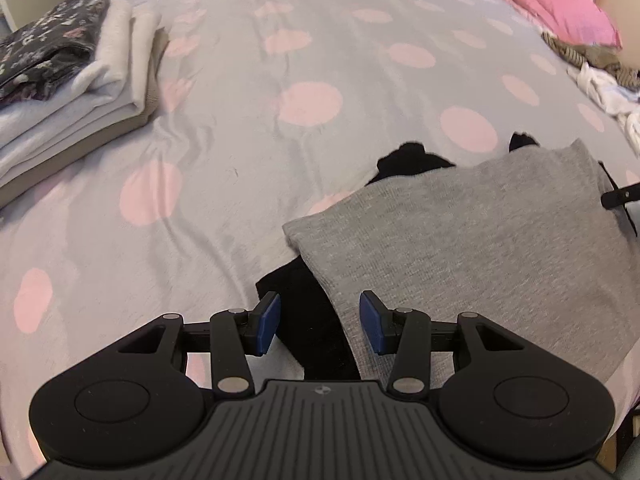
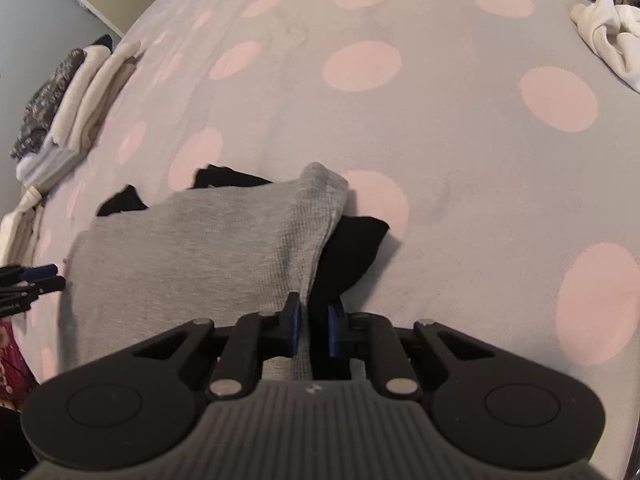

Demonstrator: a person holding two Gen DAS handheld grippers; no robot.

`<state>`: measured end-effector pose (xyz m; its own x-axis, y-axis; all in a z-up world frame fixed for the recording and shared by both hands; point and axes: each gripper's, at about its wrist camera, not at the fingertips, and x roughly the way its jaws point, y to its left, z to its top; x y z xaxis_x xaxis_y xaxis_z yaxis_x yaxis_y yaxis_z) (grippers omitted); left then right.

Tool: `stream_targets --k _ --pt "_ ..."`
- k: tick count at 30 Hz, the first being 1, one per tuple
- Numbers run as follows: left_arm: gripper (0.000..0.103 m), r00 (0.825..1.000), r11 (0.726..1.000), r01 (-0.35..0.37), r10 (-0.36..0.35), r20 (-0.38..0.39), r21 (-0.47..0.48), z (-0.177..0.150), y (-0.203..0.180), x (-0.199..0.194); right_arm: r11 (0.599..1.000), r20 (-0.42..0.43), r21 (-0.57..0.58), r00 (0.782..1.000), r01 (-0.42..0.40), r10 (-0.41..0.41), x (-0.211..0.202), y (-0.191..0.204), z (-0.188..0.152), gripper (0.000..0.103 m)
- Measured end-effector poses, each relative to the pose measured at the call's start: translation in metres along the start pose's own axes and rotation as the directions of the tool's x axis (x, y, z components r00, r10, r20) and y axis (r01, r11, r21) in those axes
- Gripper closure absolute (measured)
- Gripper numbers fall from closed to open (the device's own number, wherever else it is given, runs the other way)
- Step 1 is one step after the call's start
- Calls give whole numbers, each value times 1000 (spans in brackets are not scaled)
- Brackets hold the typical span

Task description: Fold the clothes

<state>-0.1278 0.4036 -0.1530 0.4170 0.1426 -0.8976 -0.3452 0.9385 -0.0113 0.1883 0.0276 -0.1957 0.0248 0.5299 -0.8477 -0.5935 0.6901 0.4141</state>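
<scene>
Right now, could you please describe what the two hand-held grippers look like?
Both match: the left hand-held gripper and right hand-held gripper have matte black bodies, ribbed grey centres, round side caps, silver pivot pins and blue finger pads. No cables or sleeves show.

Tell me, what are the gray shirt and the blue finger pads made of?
The gray shirt looks like soft knit fabric, probably cotton: fine ribbed weave, matte, folding limply. The blue pads look like rubber or soft plastic: smooth, dull, flat-faced. Hard to say which.

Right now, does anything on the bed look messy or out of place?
Yes. The grey garment lies skewed over a black garment, whose edges poke out unevenly around it. Crumpled white clothes sit unfolded at the far right, unlike the neat folded stack on the left.
</scene>
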Motion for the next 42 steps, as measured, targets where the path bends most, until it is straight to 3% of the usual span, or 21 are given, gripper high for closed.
stream_targets --k 5,14,29,38,42 --pt "61 998 999 51 -51 48 -5 -3 -1 -16 994 16 54 995 -94 94 -26 21 -5 89" --pt "61 988 993 105 -111 107 62 -13 -11 -37 979 34 44 980 -199 198 -41 102 -5 89" --pt "61 987 996 77 -83 138 49 -29 12 -47 964 -55 -73 966 -256 252 49 254 2 89" --pt "61 988 996 60 -69 136 64 -33 16 -49 975 -112 -129 980 -180 165 110 282 -8 89" --pt "61 989 996 58 -67 135 63 -35 17 -50 972 -116 -150 980 -180 163 117 286 -11 76"
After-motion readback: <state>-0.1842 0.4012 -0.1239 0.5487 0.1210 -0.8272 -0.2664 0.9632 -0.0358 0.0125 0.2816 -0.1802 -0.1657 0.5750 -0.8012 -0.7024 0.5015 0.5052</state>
